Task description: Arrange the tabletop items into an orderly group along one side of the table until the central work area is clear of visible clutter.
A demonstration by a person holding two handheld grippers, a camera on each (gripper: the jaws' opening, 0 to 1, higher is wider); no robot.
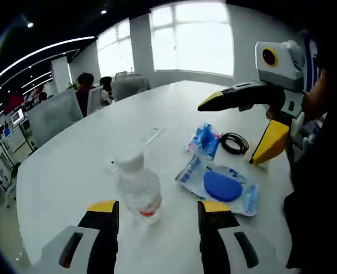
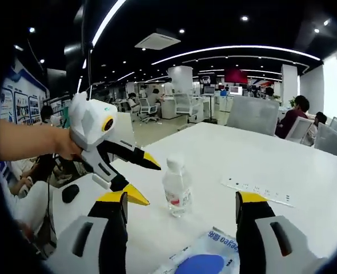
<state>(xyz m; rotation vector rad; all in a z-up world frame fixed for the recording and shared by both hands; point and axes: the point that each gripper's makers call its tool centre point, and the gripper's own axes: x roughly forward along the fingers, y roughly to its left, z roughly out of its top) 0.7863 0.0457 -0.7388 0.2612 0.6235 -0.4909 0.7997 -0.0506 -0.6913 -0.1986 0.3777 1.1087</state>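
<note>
My left tongs spread before water bottle, red label unreadable. My right tongs spread above blue-printed packet, writing illegible, on white table.

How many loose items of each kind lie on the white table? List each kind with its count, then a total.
Bottle: 1
Blue-and-clear packets: 2, one with a blue disc and a smaller one
Black cable coil: 1
Clear ruler: 1
Black mouse: 1
Total: 6
</note>
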